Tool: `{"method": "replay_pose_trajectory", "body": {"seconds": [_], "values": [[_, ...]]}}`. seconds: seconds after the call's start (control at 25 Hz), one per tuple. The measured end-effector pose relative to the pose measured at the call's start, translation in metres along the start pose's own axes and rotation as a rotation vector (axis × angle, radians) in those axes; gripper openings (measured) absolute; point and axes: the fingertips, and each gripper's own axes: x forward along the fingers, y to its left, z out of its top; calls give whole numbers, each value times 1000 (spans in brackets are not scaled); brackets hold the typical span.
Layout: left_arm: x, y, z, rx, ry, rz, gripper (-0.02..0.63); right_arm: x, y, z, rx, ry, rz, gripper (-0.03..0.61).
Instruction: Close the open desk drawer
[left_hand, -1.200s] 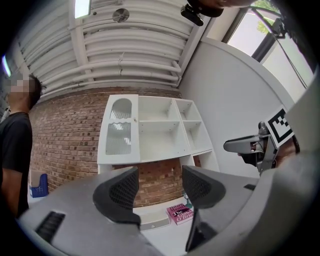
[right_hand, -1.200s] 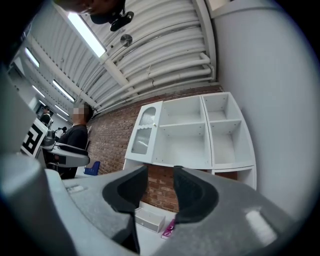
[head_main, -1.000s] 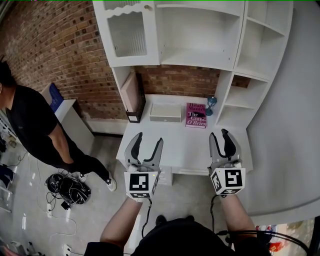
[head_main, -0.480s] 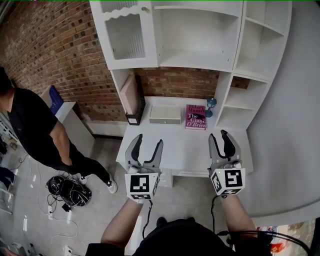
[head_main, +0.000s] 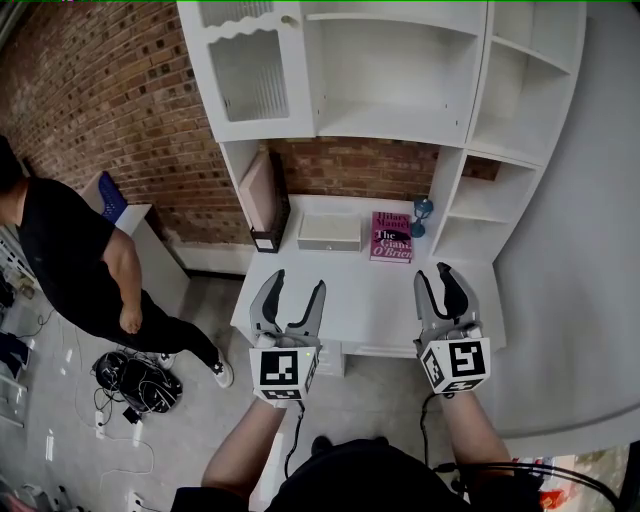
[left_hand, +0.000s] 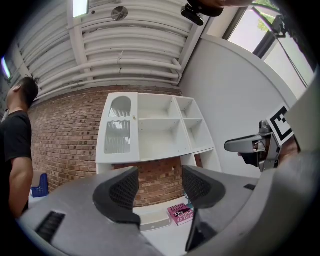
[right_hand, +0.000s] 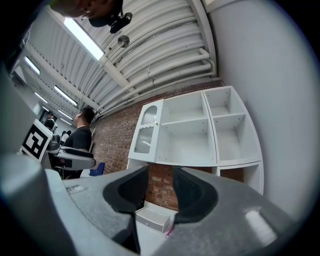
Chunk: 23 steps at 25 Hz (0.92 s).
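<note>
1. The drawer (head_main: 380, 347) shows as a white strip sticking out from under the bench's (head_main: 340, 290) front edge. It lies low between the two tools, nearer the right one, and neither tool touches it.
2. The left tool (head_main: 298, 282) hangs over the bench's front edge, to the left of the drawer. Its jaws stand wide apart with nothing between them.
3. The right tool (head_main: 434, 274) hangs over the same edge, just right of the drawer. Its jaws are apart by a narrower gap, have just been closing a little, and hold nothing.
4. Beyond the tools, at the back of the bench, a small white box (head_main: 330, 229) lies ahead of the left tool. A pink book (head_main: 392, 233) lies flat just right of the box, ahead of the gap between the tools.
5. A white shelf unit (head_main: 390, 70) rises behind the bench against a brick wall (head_main: 110, 100).
6. Well off to the left tool's left, a person in black (head_main: 70, 260) stands on the floor, with a heap of cables (head_main: 135, 378) near their feet.
</note>
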Motion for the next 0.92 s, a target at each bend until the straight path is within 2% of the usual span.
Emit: {"method": "replay_pose_trajectory", "body": {"seconds": [0.92], "values": [[13,-17,-7,5,16,23,268,2,-20,-7,14,-9,23,152]]}}
